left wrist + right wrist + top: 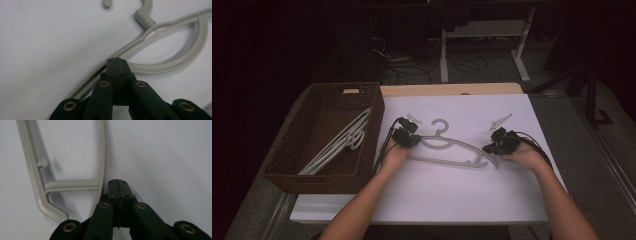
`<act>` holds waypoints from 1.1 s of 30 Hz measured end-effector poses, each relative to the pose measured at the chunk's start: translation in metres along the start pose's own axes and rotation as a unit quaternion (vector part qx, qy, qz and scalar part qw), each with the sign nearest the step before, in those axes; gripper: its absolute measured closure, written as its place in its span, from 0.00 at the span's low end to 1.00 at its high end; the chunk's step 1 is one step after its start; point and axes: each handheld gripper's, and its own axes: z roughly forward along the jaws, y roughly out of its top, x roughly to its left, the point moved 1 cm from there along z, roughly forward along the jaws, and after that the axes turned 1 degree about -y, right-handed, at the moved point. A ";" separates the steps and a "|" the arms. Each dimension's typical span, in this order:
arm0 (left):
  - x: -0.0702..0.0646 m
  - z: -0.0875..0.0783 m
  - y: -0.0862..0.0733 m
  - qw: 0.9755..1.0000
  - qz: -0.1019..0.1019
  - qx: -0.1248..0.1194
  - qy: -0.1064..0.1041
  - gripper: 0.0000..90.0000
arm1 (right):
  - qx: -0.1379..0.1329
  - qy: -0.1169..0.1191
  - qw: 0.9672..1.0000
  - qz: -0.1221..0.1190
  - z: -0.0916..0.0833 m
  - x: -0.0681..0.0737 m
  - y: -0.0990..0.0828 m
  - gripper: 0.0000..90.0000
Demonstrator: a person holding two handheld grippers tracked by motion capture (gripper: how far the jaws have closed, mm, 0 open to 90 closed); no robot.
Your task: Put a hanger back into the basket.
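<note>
A grey plastic hanger lies flat on the white tabletop, hook pointing away from me. My left gripper sits at its left shoulder, just left of the hook's neck. In the left gripper view the jaws are pressed together, and the hanger's arm runs underneath their tips. My right gripper is at the hanger's right end. In the right gripper view its jaws are also closed, and the hanger's end lies just left of them. I see nothing between either pair.
A brown wicker basket stands at the table's left and holds several white hangers. Beyond the far edge are table legs and cables on a dark floor. White surface stretches in front of the hanger.
</note>
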 end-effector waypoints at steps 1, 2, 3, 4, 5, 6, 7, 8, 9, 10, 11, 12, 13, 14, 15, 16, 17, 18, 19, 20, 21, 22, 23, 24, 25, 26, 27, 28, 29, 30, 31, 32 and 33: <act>0.001 0.001 0.001 1.000 0.001 0.000 -0.001 1.00 | -0.003 0.005 1.000 -0.008 -0.001 0.004 -0.002 0.99; 0.001 0.002 0.002 1.000 0.001 -0.001 -0.001 1.00 | -0.003 0.009 1.000 -0.012 -0.002 0.008 -0.003 0.99; 0.002 0.004 0.004 1.000 0.002 -0.001 -0.002 1.00 | -0.005 0.012 1.000 -0.017 -0.002 0.011 -0.003 0.99; 0.002 0.004 0.005 1.000 0.004 -0.001 -0.001 1.00 | -0.007 0.016 1.000 -0.022 -0.003 0.016 -0.004 0.99; 0.003 0.005 0.006 1.000 0.004 -0.001 -0.002 1.00 | -0.011 0.021 0.999 -0.027 -0.004 0.020 -0.005 0.99; 0.003 0.005 0.006 1.000 0.004 -0.001 -0.002 1.00 | -0.011 0.021 0.999 -0.027 -0.004 0.020 -0.005 0.99; 0.003 0.008 0.010 1.000 0.011 -0.001 -0.004 1.00 | -0.018 0.031 0.999 -0.037 -0.007 0.032 -0.005 0.99; 0.003 0.008 0.010 1.000 0.011 -0.001 -0.004 1.00 | -0.018 0.031 0.999 -0.037 -0.007 0.032 -0.005 0.99; 0.003 0.011 0.012 1.000 0.016 -0.002 -0.006 1.00 | -0.017 0.037 0.998 -0.045 -0.007 0.040 -0.006 0.99; 0.003 0.012 0.014 1.000 0.016 -0.002 -0.007 1.00 | -0.017 0.039 0.998 -0.048 -0.008 0.043 -0.006 0.99; 0.003 0.013 0.015 1.000 0.019 -0.003 -0.007 1.00 | -0.018 0.044 0.997 -0.053 -0.008 0.046 -0.006 0.99; 0.003 0.014 0.017 1.000 0.021 -0.002 -0.007 1.00 | -0.020 0.049 0.997 -0.056 -0.009 0.049 -0.005 0.99; 0.002 0.015 0.018 1.000 0.023 -0.001 -0.007 1.00 | -0.022 0.052 0.997 -0.059 -0.009 0.053 -0.005 0.99; 0.002 0.015 0.018 1.000 0.023 -0.001 -0.007 1.00 | -0.022 0.052 0.997 -0.059 -0.009 0.053 -0.005 0.99; 0.002 0.016 0.020 1.000 0.026 -0.002 -0.007 1.00 | -0.026 0.060 0.996 -0.065 -0.011 0.060 -0.003 0.99; 0.001 0.018 0.021 1.000 0.028 -0.003 -0.008 1.00 | -0.026 0.060 0.996 -0.065 -0.011 0.060 -0.003 0.99; 0.000 0.020 0.024 0.999 0.031 -0.001 -0.008 1.00 | -0.027 0.065 0.995 -0.073 -0.011 0.066 -0.001 0.99; 0.000 0.021 0.025 0.999 0.032 -0.002 -0.008 1.00 | -0.027 0.066 0.995 -0.076 -0.011 0.069 0.000 0.99; 0.000 0.022 0.026 0.999 0.032 -0.002 -0.008 1.00 | -0.027 0.068 0.994 -0.077 -0.010 0.070 0.000 0.99; 0.000 0.023 0.027 0.999 0.032 -0.002 -0.009 1.00 | -0.029 0.071 0.994 -0.077 -0.010 0.071 0.000 0.99; 0.000 0.024 0.028 0.999 0.033 -0.002 -0.009 1.00 | -0.031 0.075 0.994 -0.075 -0.009 0.072 0.000 0.99; 0.000 0.024 0.029 0.999 0.033 -0.002 -0.009 1.00 | -0.033 0.078 0.994 -0.074 -0.009 0.073 0.000 0.99; 0.000 0.025 0.030 0.999 0.033 -0.003 -0.009 1.00 | -0.035 0.080 0.993 -0.075 -0.008 0.074 0.000 0.99; 0.000 0.025 0.030 0.999 0.033 -0.003 -0.009 1.00 | -0.037 0.084 0.993 -0.076 -0.008 0.075 0.001 0.99; 0.000 0.027 0.031 0.999 0.034 -0.006 -0.012 1.00 | -0.038 0.089 0.992 -0.078 -0.007 0.077 0.001 0.99; -0.001 0.028 0.032 0.999 0.034 -0.007 -0.014 1.00 | -0.039 0.093 0.992 -0.081 -0.006 0.079 0.002 0.99; -0.001 0.028 0.033 0.999 0.036 -0.008 -0.015 1.00 | -0.042 0.097 0.991 -0.084 -0.006 0.082 0.003 0.99; -0.001 0.029 0.033 0.999 0.037 -0.007 -0.016 1.00 | -0.044 0.103 0.990 -0.086 -0.005 0.084 0.005 0.99; -0.001 0.029 0.033 0.999 0.037 -0.007 -0.016 1.00 | -0.044 0.103 0.990 -0.086 -0.005 0.084 0.005 0.99; -0.002 0.030 0.035 0.999 0.038 -0.008 -0.017 1.00 | -0.045 0.107 0.989 -0.092 -0.004 0.089 0.008 0.99; -0.002 0.031 0.036 0.999 0.040 -0.009 -0.017 1.00 | -0.047 0.112 0.988 -0.094 -0.003 0.092 0.010 0.99; -0.002 0.032 0.037 0.999 0.042 -0.009 -0.017 1.00 | -0.048 0.117 0.987 -0.098 -0.001 0.095 0.012 0.99; -0.003 0.033 0.038 0.999 0.042 -0.008 -0.018 1.00 | -0.049 0.122 0.986 -0.100 0.000 0.098 0.013 0.99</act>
